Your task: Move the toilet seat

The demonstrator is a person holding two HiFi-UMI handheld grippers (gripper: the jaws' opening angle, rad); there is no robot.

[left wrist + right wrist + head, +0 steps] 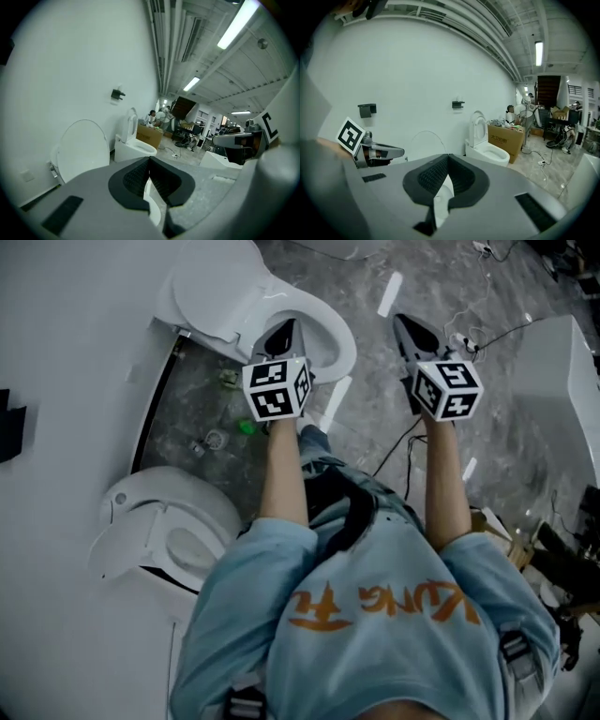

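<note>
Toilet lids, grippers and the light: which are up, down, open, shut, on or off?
Left gripper: shut, nothing in it.
Right gripper: shut, nothing in it.
Near toilet lid: up.
Far toilet lid: up.
Ceiling light: on.

Hardly any print was legible.
Orange letters on the shirt (pixel 375 652) ran upside down, only "UNG" clear; dark characters on the cardboard box (pixel 506 134) were too small to read.
</note>
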